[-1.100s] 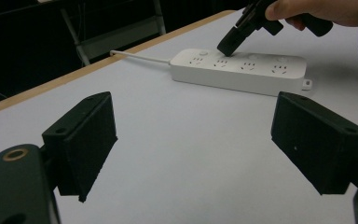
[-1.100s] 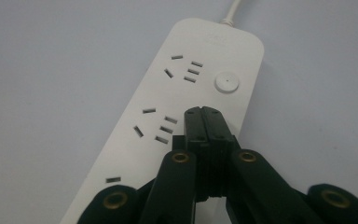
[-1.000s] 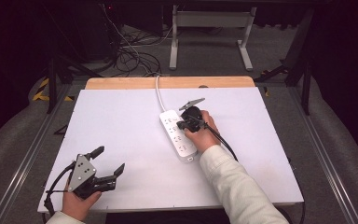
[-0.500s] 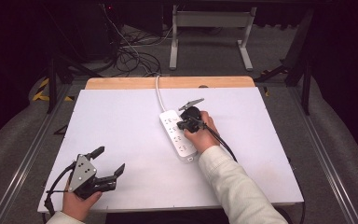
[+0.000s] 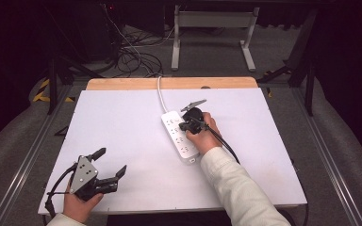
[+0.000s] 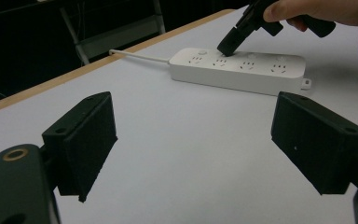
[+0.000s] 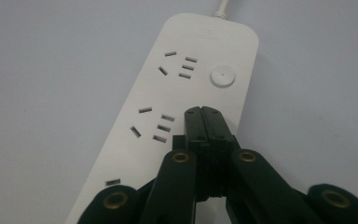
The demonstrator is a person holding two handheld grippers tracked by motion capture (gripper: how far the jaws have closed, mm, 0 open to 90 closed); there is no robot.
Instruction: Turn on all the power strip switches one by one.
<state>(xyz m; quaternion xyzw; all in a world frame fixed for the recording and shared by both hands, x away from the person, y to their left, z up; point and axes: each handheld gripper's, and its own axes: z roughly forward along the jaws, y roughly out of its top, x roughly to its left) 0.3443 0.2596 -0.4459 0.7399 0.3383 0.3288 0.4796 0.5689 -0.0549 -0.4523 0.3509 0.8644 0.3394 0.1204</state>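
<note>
A white power strip (image 5: 176, 137) lies slantwise near the middle of the white table (image 5: 122, 122), its cable (image 5: 160, 96) running off the far edge. My right gripper (image 5: 184, 126) is shut with nothing between its jaws. Its tips point down at the strip's top face (image 7: 186, 88), beside the second socket and just short of the round button (image 7: 222, 77); whether they touch it I cannot tell. The left gripper view shows that same gripper (image 6: 228, 45) over the strip (image 6: 242, 70). My left gripper (image 5: 111, 161) is held open low over the table's near left corner, nothing between its pads (image 6: 91, 140).
A strip of bare wood (image 5: 169, 83) runs along the table's far edge. Beyond it, loose cables (image 5: 132, 56) and a metal frame (image 5: 212, 28) stand on the dark floor. Metal rails (image 5: 23, 155) flank the table.
</note>
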